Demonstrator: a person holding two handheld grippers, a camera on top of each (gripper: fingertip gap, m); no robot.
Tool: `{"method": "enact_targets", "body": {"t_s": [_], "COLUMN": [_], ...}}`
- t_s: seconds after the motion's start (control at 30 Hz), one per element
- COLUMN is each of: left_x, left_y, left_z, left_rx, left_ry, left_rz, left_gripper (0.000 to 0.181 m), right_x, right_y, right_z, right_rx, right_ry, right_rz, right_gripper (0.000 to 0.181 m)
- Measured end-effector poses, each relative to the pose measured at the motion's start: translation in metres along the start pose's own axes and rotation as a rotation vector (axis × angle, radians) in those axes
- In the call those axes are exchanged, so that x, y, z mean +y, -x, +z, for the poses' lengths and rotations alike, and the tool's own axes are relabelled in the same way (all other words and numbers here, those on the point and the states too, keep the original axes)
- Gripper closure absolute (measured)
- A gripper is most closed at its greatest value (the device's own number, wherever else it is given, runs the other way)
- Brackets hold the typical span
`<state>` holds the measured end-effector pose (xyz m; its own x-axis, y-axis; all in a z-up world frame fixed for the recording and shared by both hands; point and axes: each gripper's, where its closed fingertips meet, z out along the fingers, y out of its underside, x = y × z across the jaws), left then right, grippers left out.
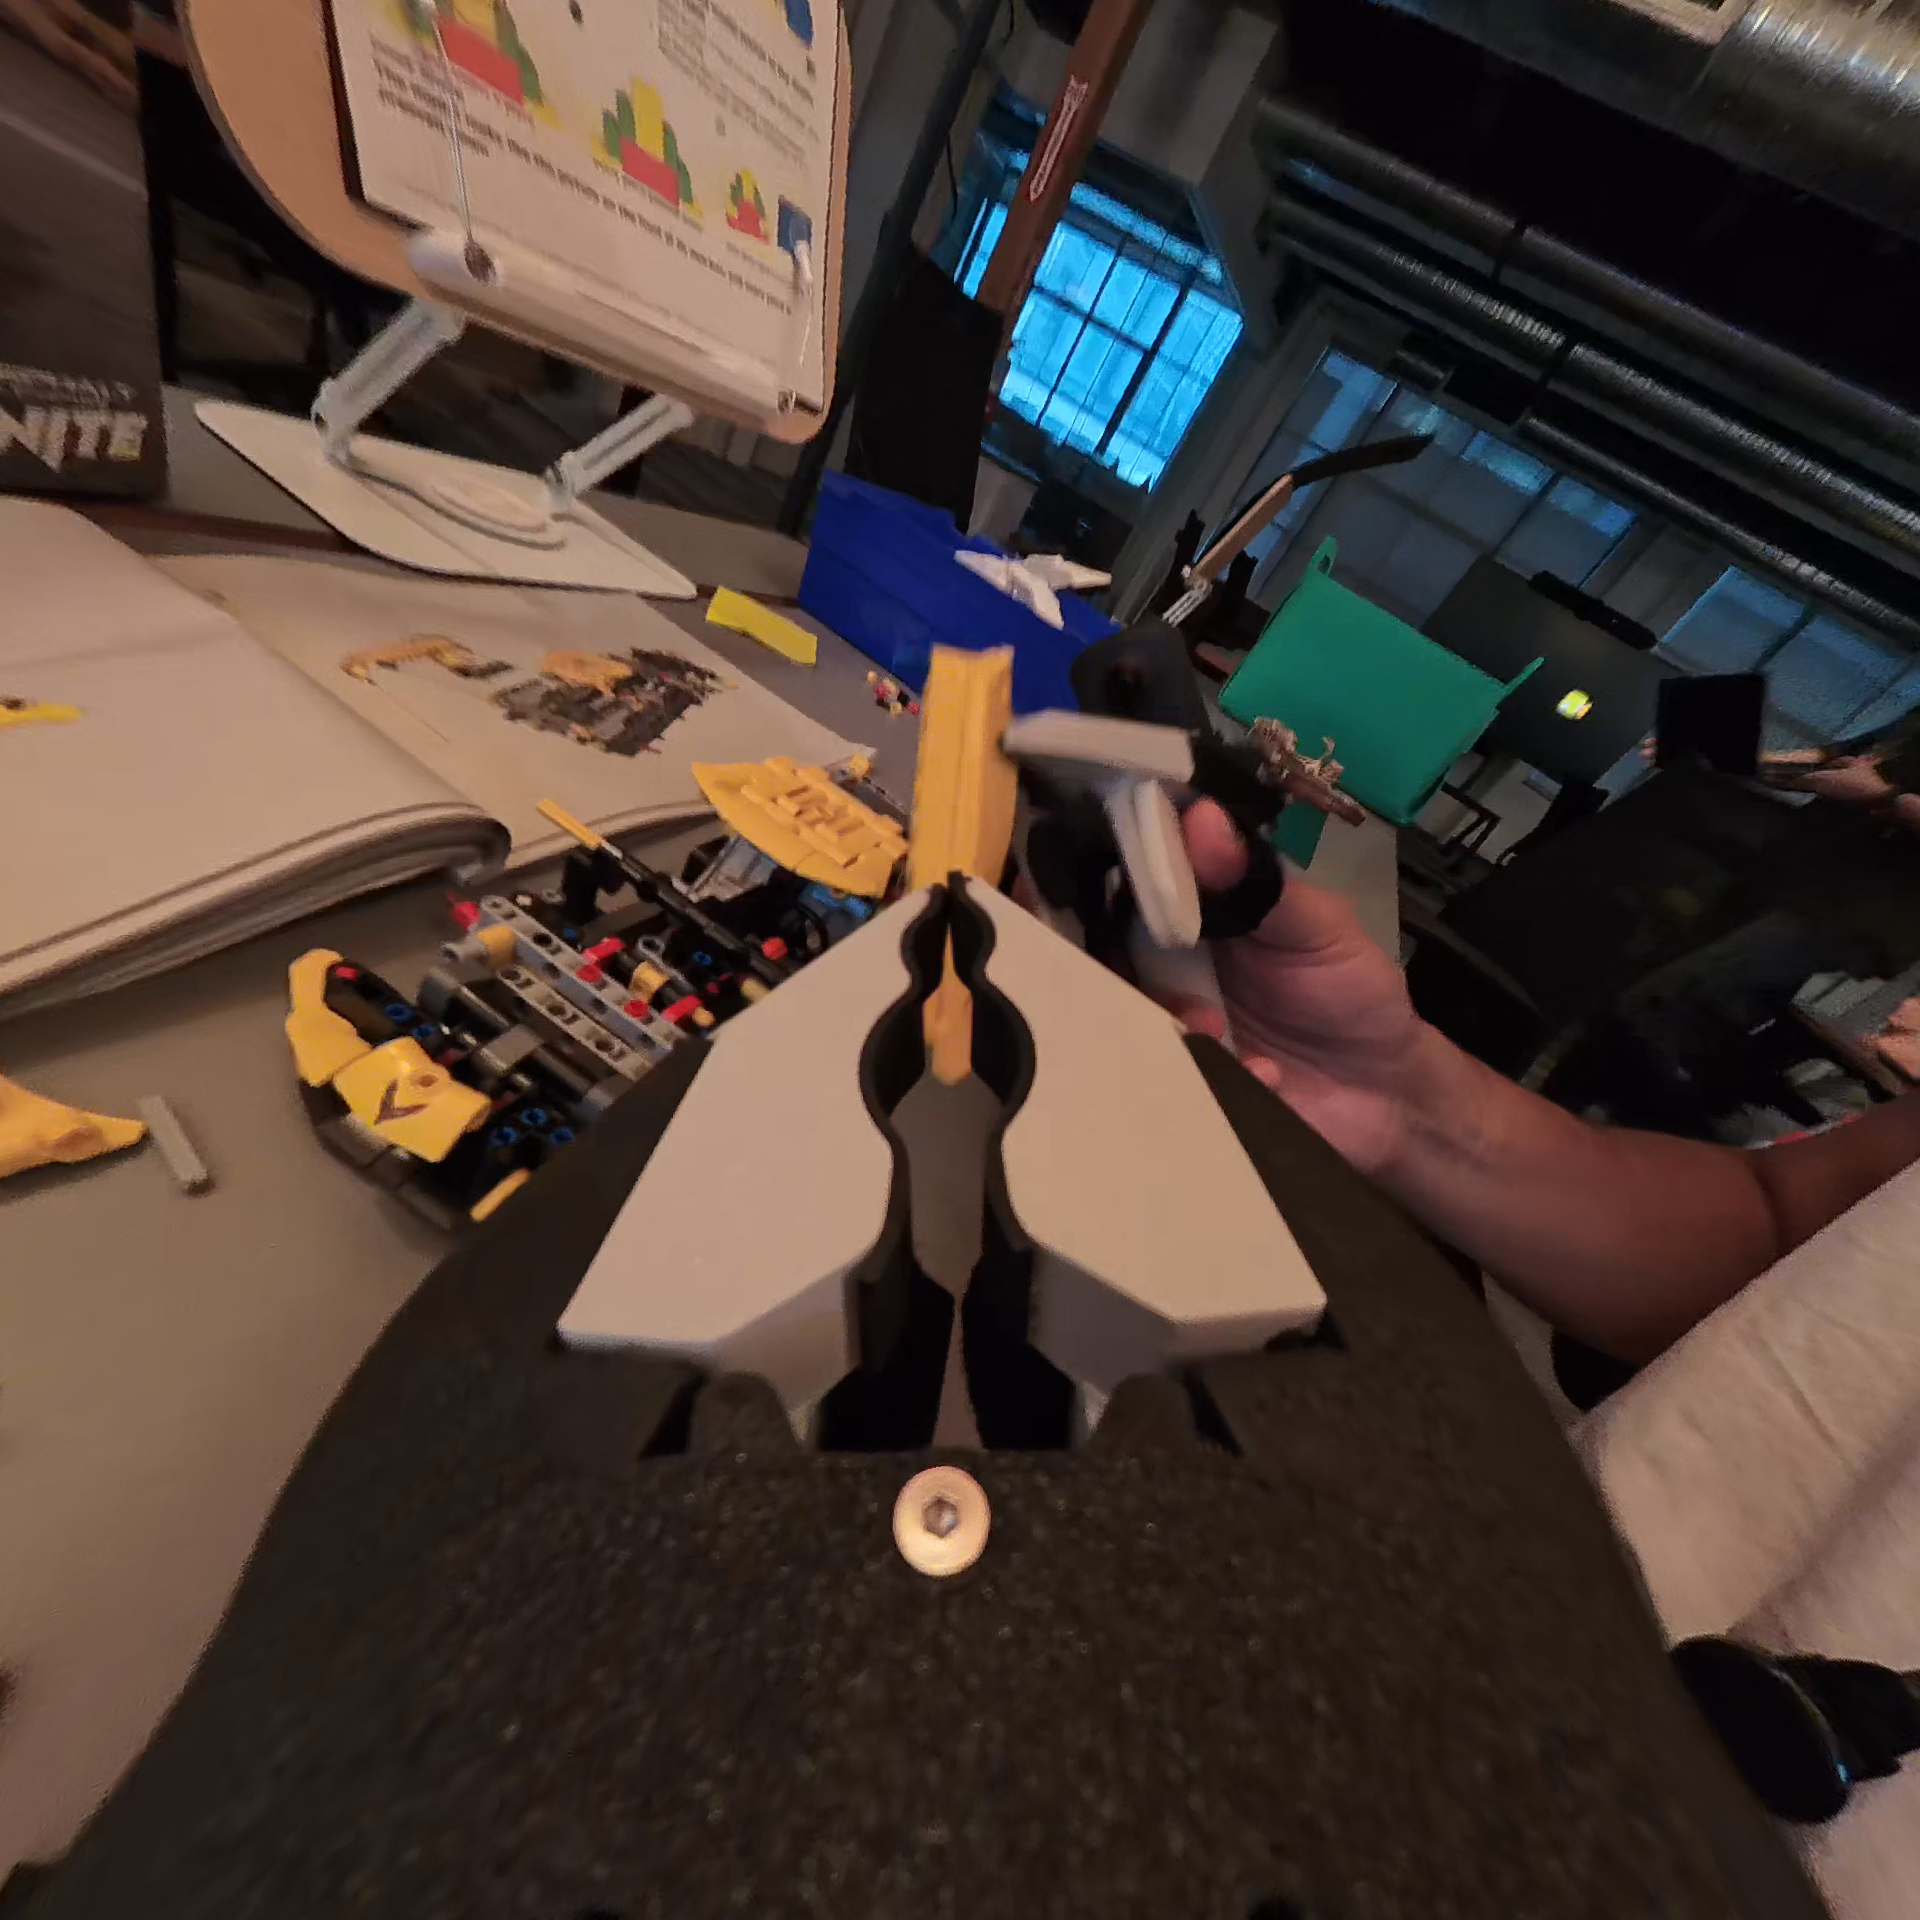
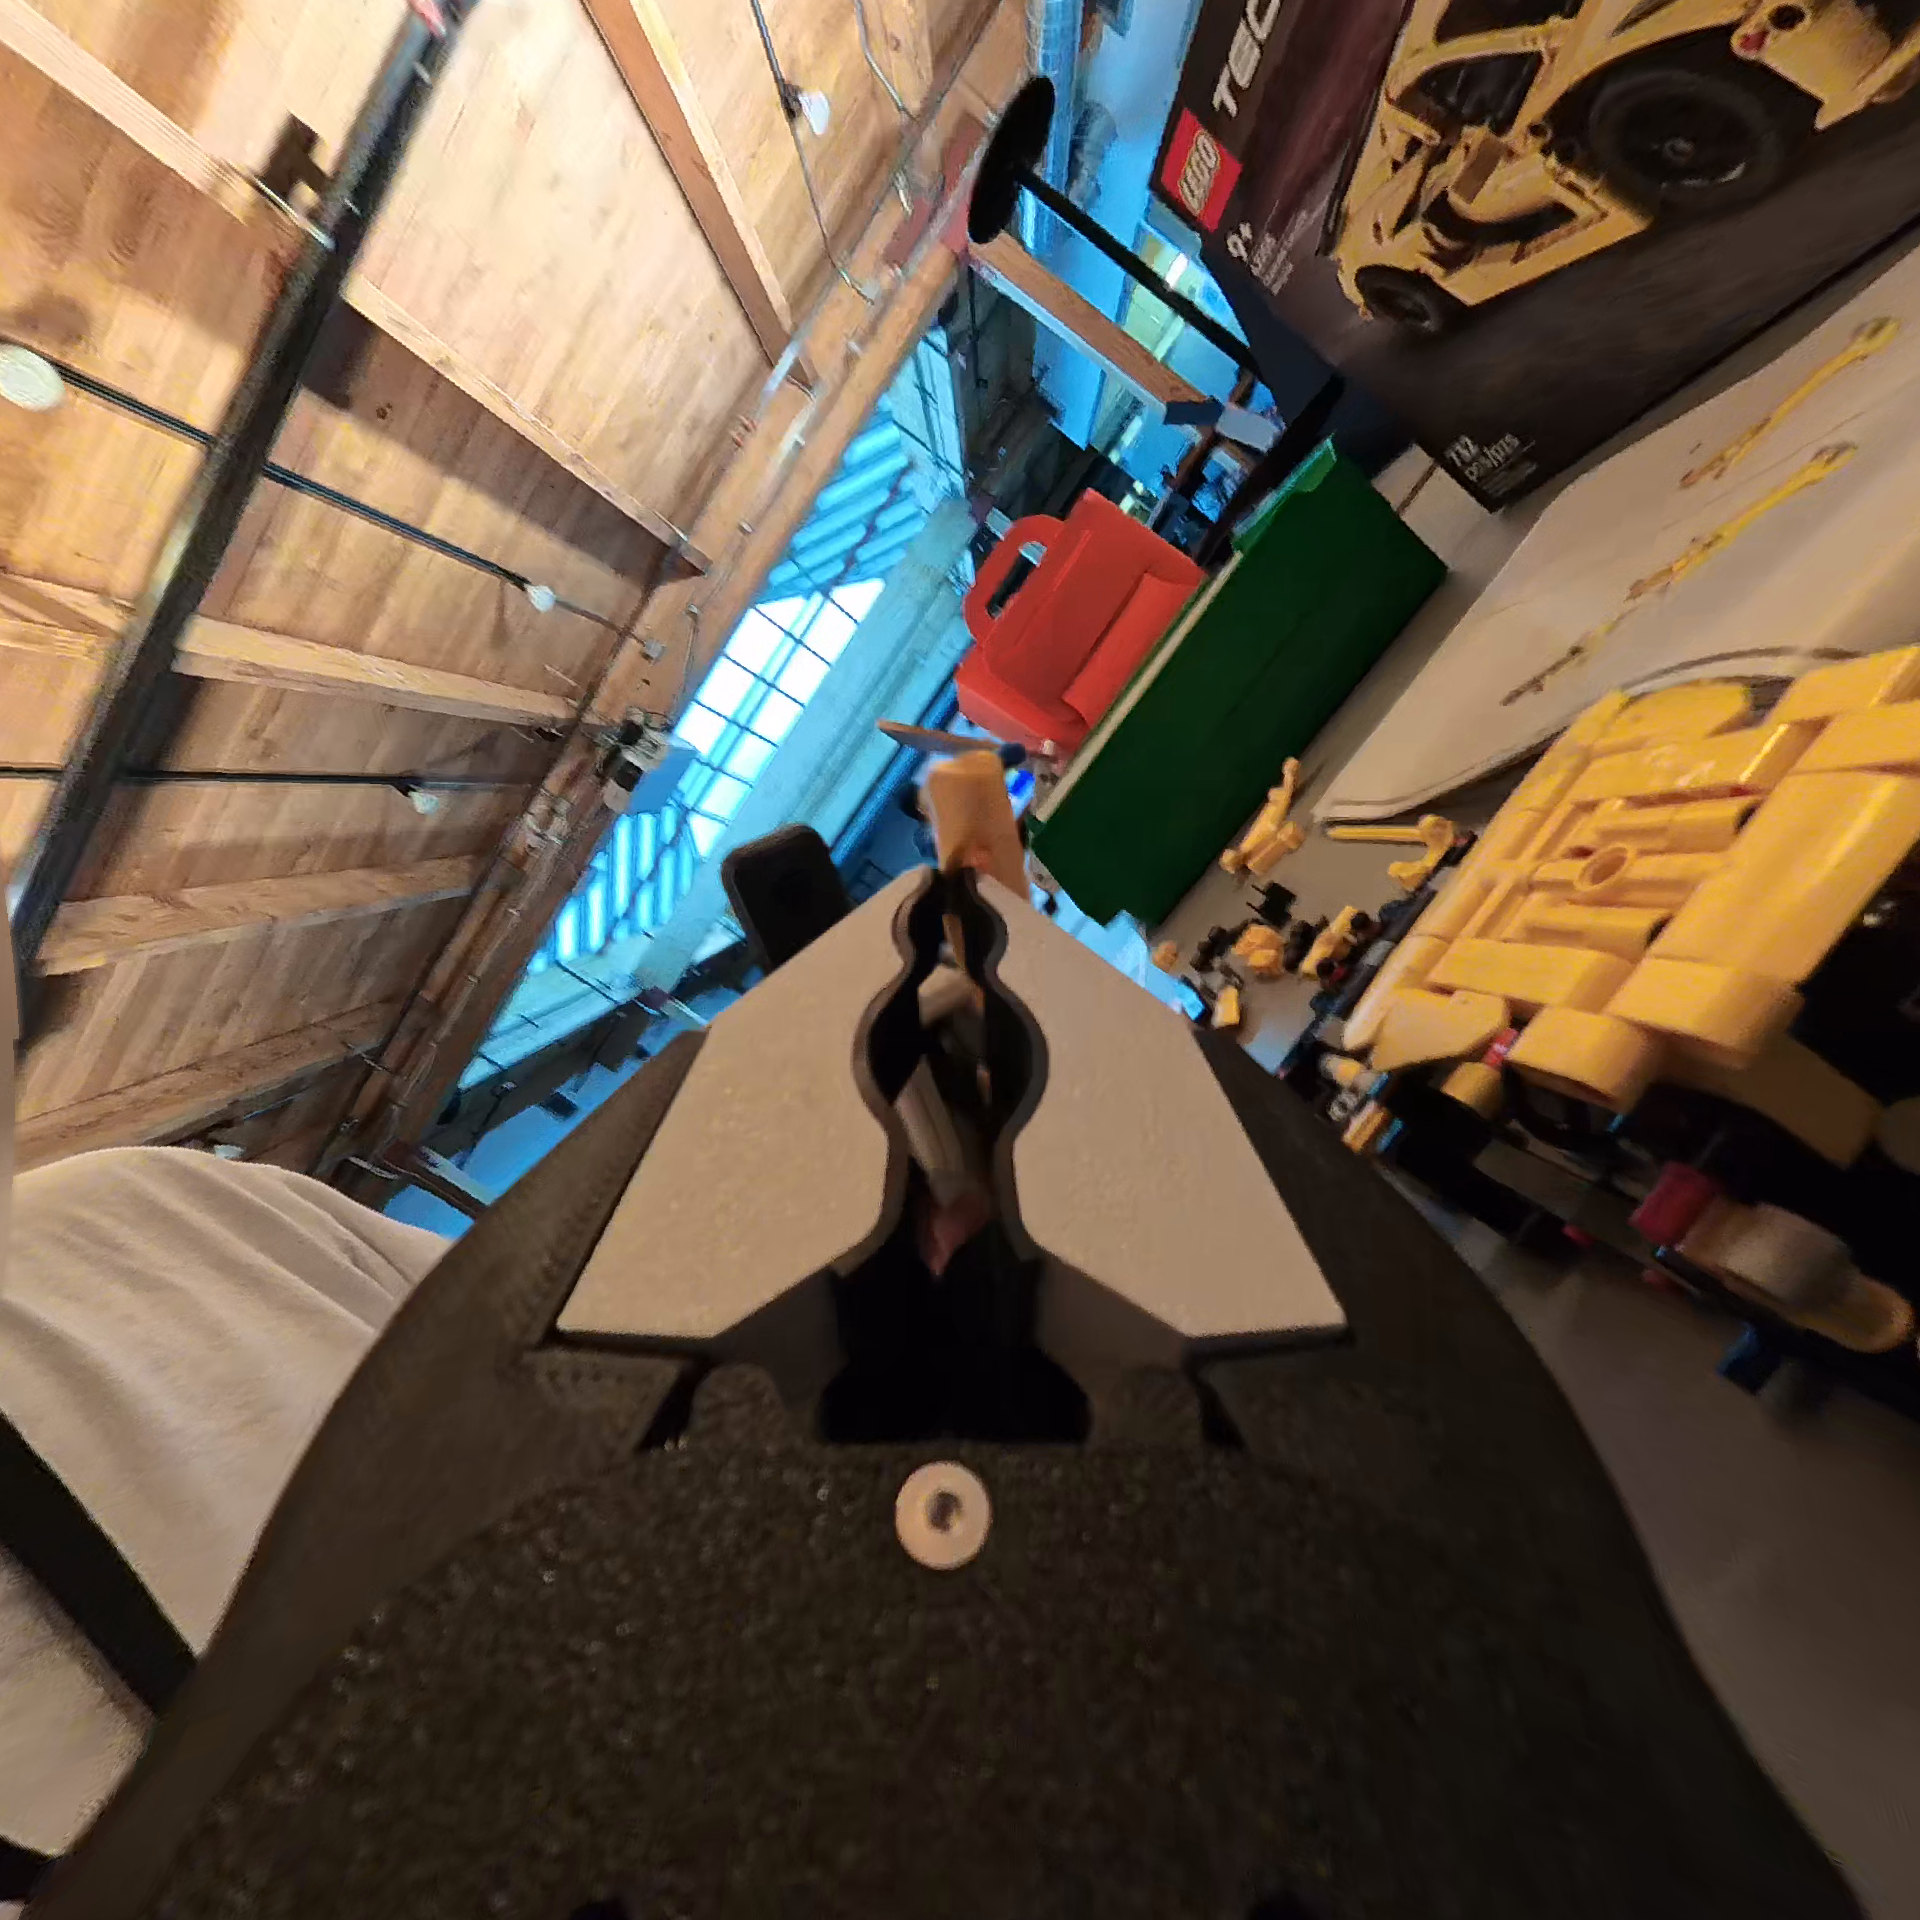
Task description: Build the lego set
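Clamped in my left gripper, the yellow beam stands upright at centre frame; my right gripper, pinching its other side, sits just right.

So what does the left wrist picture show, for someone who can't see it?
The left gripper has its jaws shut on a long yellow piece, held up in the air. Beside it a hand holds the right gripper. Below, a half-built yellow and black car sits on the table by an open instruction book.

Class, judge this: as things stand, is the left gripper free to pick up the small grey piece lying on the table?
Probably not yet. The left gripper is shut on a yellow piece, so nothing blocks the grey piece, but the jaws are occupied.
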<state>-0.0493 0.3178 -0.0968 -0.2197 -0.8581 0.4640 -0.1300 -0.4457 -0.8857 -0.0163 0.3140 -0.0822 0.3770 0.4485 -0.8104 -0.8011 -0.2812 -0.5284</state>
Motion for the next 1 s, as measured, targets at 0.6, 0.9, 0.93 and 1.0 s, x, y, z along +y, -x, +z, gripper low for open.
{"method": "enact_targets", "body": {"t_s": [0.6, 0.9, 0.93, 1.0], "left_x": [0.033, 0.036, 0.037, 0.044], "left_y": [-0.008, -0.011, -0.01, -0.014], "left_z": [0.014, 0.015, 0.015, 0.014], "left_rx": [-0.039, -0.051, -0.058, -0.03], "left_ry": [0.177, 0.196, 0.209, 0.254], "left_rz": [0.283, 0.338, 0.343, 0.331], "left_gripper": [0.153, 0.149, 0.157, 0.16], "right_x": [-0.005, -0.005, -0.004, 0.002], "right_y": [0.001, -0.002, -0.002, -0.002], "right_z": [-0.006, -0.009, -0.01, -0.016], "right_rx": [-0.016, -0.002, 0.001, 0.018], "right_ry": [-0.036, -0.045, -0.04, -0.036], "right_rz": [0.04, 0.055, 0.056, 0.054], "right_gripper": [0.18, 0.18, 0.18, 0.18]}}
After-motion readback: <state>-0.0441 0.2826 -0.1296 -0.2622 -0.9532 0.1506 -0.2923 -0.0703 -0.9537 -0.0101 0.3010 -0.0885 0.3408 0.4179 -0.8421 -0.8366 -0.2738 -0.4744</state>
